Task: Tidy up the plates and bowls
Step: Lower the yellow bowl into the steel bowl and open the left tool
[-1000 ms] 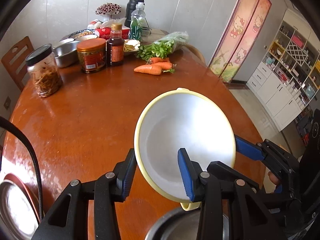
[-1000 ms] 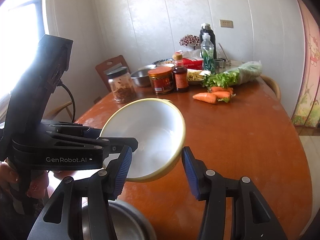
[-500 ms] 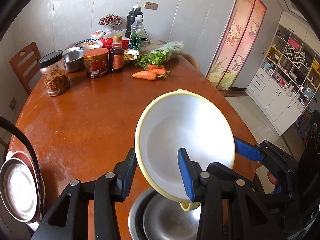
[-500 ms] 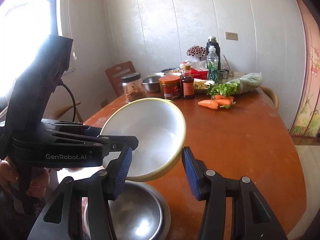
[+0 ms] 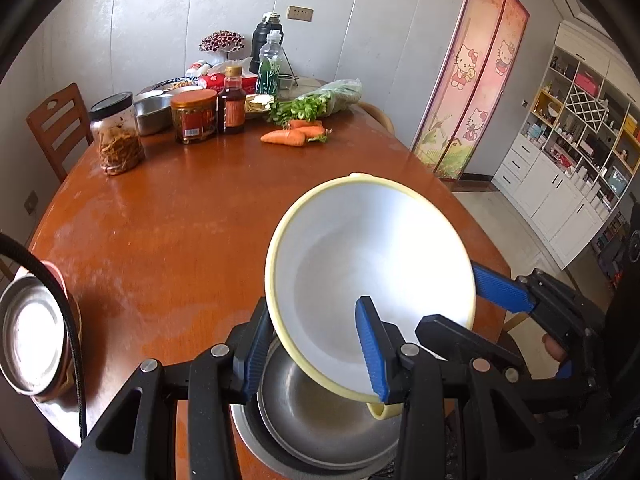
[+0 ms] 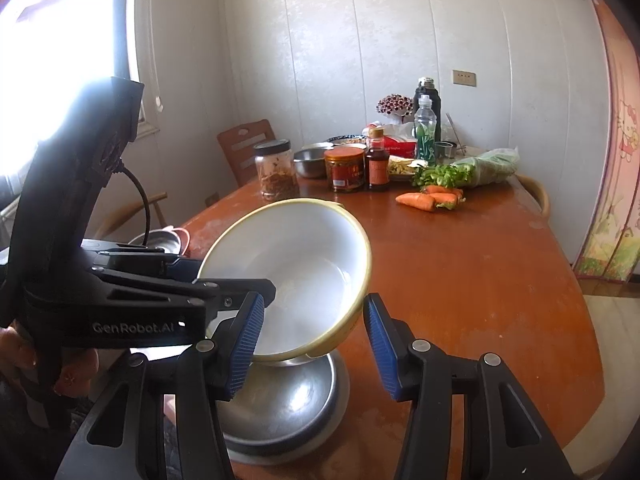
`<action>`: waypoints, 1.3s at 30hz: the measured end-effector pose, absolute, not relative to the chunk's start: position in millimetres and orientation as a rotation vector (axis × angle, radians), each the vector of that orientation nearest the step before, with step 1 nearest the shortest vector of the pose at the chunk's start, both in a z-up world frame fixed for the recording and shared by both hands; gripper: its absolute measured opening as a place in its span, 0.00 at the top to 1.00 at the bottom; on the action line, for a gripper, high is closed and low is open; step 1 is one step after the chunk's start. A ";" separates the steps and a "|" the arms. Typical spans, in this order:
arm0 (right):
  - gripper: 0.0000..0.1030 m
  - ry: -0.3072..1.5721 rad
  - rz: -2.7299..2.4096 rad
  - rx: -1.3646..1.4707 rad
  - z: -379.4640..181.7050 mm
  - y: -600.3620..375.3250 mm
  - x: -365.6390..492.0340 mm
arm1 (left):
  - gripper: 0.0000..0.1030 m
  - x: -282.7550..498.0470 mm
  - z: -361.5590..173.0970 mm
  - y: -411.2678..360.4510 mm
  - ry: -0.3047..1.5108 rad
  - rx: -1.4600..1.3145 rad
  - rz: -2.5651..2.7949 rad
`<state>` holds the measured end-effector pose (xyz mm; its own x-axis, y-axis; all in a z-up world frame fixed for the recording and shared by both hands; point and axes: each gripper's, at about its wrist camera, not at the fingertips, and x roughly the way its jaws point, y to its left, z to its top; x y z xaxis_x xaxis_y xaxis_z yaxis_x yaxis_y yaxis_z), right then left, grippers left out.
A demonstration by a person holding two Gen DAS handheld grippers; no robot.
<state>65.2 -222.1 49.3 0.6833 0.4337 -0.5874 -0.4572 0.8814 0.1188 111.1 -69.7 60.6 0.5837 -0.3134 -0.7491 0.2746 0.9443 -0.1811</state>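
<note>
Surface: round wooden table (image 5: 168, 216), glossy, lit from a window on the left.
Nearest: steel bowls (image 6: 280, 404), nested at the table's near edge, directly under the held bowl.
Held bowl: white bowl (image 5: 372, 276) with a yellow rim, tilted and held above the steel bowls, not yet resting in them.
Handling: likely light, stiff plastic or enamel; smooth and rather slippery, so the thin rim is the place to pinch.
Left gripper (image 5: 316, 354): fingers nearly together, clamped on the bowl's near rim, one pad outside, one inside.
Right gripper (image 6: 312, 346): fingers part open; whether they touch the bowl I cannot tell.
Left side: steel plate (image 5: 30, 338) on a pink dish.
Far: jars (image 5: 194, 116), carrots (image 5: 294, 136), greens.
</note>
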 end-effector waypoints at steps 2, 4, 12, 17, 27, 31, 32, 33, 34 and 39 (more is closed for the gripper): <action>0.48 0.654 0.501 -0.044 46.6 -221.0 61.4 | 0.60 109.5 56.5 -69.2 0.888 -0.055 -0.346; 0.48 0.659 0.499 -0.054 43.6 -219.9 58.5 | 0.60 107.0 52.6 -67.6 0.893 -0.064 -0.346; 0.48 0.674 0.509 -0.080 35.2 -211.9 53.9 | 0.60 99.8 43.7 -64.0 0.884 -0.069 -0.323; 0.48 0.692 0.512 -0.080 29.5 -210.3 54.9 | 0.60 95.0 38.4 -65.5 0.873 -0.055 -0.302; 0.48 0.701 0.519 -0.080 23.7 -211.6 54.3 | 0.60 91.5 33.7 -60.7 0.869 -0.077 -0.314; 0.48 0.708 0.525 -0.079 20.7 -211.0 52.7 | 0.60 90.8 32.5 -58.6 0.863 -0.084 -0.310; 0.48 0.709 0.527 -0.079 19.8 -211.0 52.2 | 0.60 90.4 32.1 -58.5 0.862 -0.084 -0.310; 0.48 0.712 0.527 -0.078 18.7 -211.0 52.2 | 0.60 90.7 31.7 -58.1 0.865 -0.083 -0.312; 0.48 0.716 0.525 -0.076 17.5 -211.5 52.9 | 0.60 90.3 31.4 -58.0 0.866 -0.084 -0.312; 0.48 0.730 0.524 -0.079 12.1 -211.7 54.1 | 0.60 89.5 27.5 -58.0 0.869 -0.080 -0.310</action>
